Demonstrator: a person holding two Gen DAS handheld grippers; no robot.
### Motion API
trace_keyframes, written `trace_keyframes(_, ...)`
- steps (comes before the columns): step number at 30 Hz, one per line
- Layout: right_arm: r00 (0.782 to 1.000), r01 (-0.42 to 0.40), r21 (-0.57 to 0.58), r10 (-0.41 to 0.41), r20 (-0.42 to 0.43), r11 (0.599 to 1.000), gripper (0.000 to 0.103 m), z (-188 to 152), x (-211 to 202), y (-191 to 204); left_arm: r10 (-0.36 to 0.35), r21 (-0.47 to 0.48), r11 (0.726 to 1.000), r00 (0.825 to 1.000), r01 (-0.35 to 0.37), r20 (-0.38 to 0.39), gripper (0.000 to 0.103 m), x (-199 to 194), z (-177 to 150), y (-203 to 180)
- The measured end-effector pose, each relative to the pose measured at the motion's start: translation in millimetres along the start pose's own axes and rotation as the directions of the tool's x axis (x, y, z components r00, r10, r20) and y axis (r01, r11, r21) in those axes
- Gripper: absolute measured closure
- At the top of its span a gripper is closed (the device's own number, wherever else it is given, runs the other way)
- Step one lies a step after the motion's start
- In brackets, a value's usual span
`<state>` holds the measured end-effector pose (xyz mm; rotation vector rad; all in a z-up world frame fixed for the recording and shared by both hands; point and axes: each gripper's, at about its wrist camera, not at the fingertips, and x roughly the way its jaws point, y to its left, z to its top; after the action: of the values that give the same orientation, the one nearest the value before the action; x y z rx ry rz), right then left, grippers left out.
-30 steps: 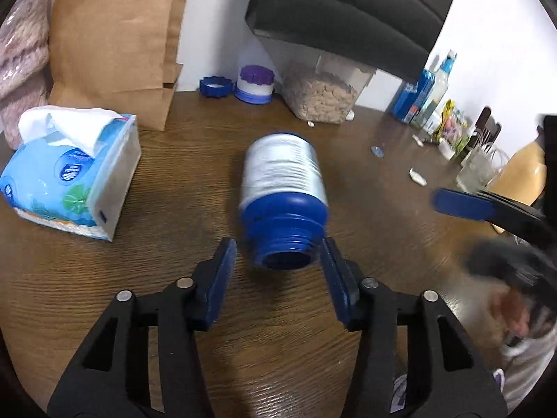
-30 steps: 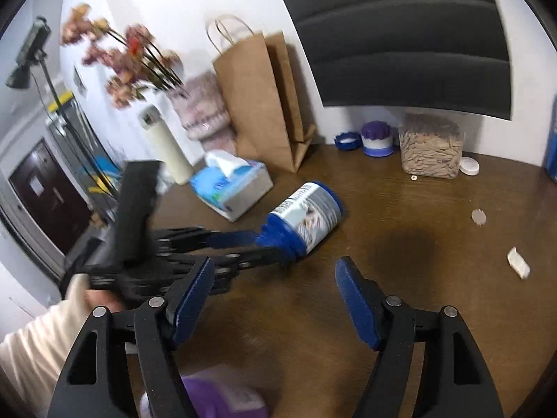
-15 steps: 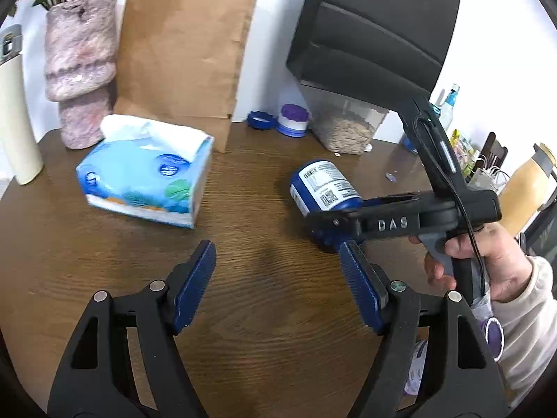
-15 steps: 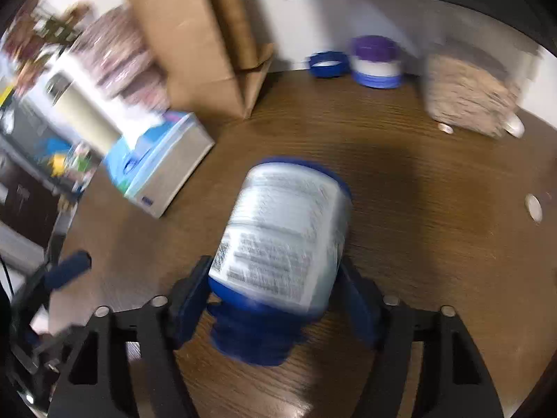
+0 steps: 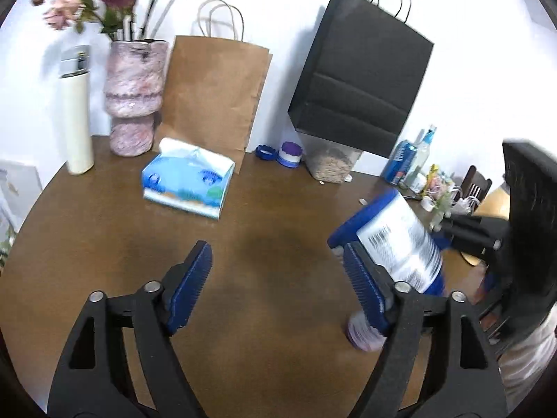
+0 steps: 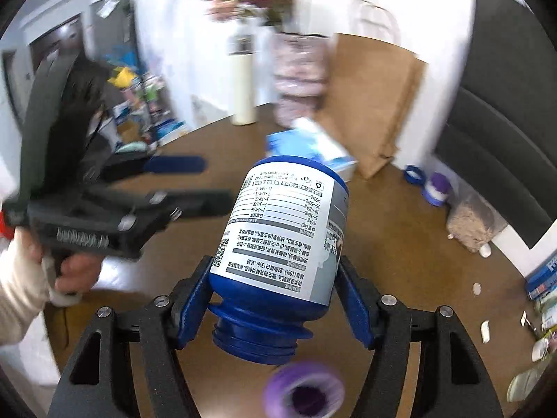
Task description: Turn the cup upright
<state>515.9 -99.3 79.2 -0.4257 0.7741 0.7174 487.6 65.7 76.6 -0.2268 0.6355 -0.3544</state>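
Cup point(image 6: 282, 240) now off the table point(image 5: 264, 230), clamped in right tongs point(image 6: 275, 299), threaded mouth nearest camera; left tongs point(image 5: 278, 292) agape, withdrawn.

We see black gripper point(image 5: 278, 296) frames with silver screws, ribbed blue pads point(image 5: 195, 278), and a cream sleeve point(image 6: 21, 278).

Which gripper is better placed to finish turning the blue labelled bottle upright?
Right. The right gripper is clamped on the blue labelled bottle, lifted off the brown wooden table with its mouth toward the camera. The left gripper is open, holding nothing, beside it.
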Motion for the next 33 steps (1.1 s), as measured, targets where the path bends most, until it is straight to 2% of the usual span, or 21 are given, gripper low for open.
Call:
trace_keyframes(2, 1.0, 0.025, -0.035, -0.025, -0.014, 0.999, 0.031, -16, -2, 28, 0.065, 0.004, 0.998, 0.998, -0.065, -0.007, 0.019, -17, -18, -2)
trace_keyframes(5, 0.997, 0.069, -0.087, -0.071, -0.022, 0.994, 0.031, -41, -1, 65, 0.099, -0.01, 0.995, 0.995, -0.099, 0.005, 0.019, -44, -48, -2)
trace_keyframes(6, 0.997, 0.063, -0.091, -0.065, -0.029, 0.994, 0.031, -48, 0, 72, 0.092, -0.016, 0.996, 0.996, -0.092, 0.003, 0.019, -52, -59, -2)
trace_keyframes(9, 0.995, -0.002, -0.137, -0.012, -0.097, 0.991, 0.031, -78, 16, 105, -0.001, -0.049, 0.999, 1.0, 0.0, -0.017, 0.017, -59, -81, -4)
trace_keyframes(13, 0.987, -0.079, -0.197, 0.049, -0.151, 0.977, 0.031, -107, 33, 134, -0.053, -0.146, 0.989, 0.992, 0.036, -0.114, 0.019, -33, -99, 1)
trace_keyframes(15, 0.986, -0.095, -0.245, 0.058, -0.156, 0.965, 0.031, -118, 34, 145, -0.088, -0.151, 0.986, 0.986, 0.067, -0.141, 0.019, -21, -105, -2)
trace_keyframes(16, 0.986, -0.101, -0.252, 0.064, -0.152, 0.963, 0.031, -121, 34, 148, -0.084, -0.139, 0.988, 0.984, 0.063, -0.155, 0.026, -16, -107, -6)
trace_keyframes(17, 0.987, -0.103, -0.249, 0.068, -0.146, 0.963, 0.031, -124, 34, 148, -0.061, -0.116, 0.992, 0.983, 0.042, -0.171, 0.037, -11, -110, -11)
trace_keyframes(19, 0.989, -0.085, -0.235, 0.053, -0.14, 0.968, 0.031, -128, 34, 144, -0.011, -0.069, 0.998, 0.98, -0.003, -0.201, 0.048, -3, -115, -19)
trace_keyframes(26, 0.996, 0.005, -0.117, -0.015, -0.088, 0.993, 0.03, -154, 7, 115, 0.006, -0.091, 0.996, 0.982, -0.023, -0.188, 0.048, -15, -126, -9)
trace_keyframes(30, 0.998, 0.048, -0.011, -0.048, -0.05, 0.999, 0.03, -161, -4, 106, 0.062, -0.043, 0.997, 0.98, -0.071, -0.191, 0.043, -23, -129, -13)
trace_keyframes(33, 0.999, 0.046, 0.043, -0.045, -0.028, 0.998, 0.03, -164, -12, 92, -0.013, -0.021, 1.0, 0.983, 0.009, -0.181, 0.031, -34, -123, -21)
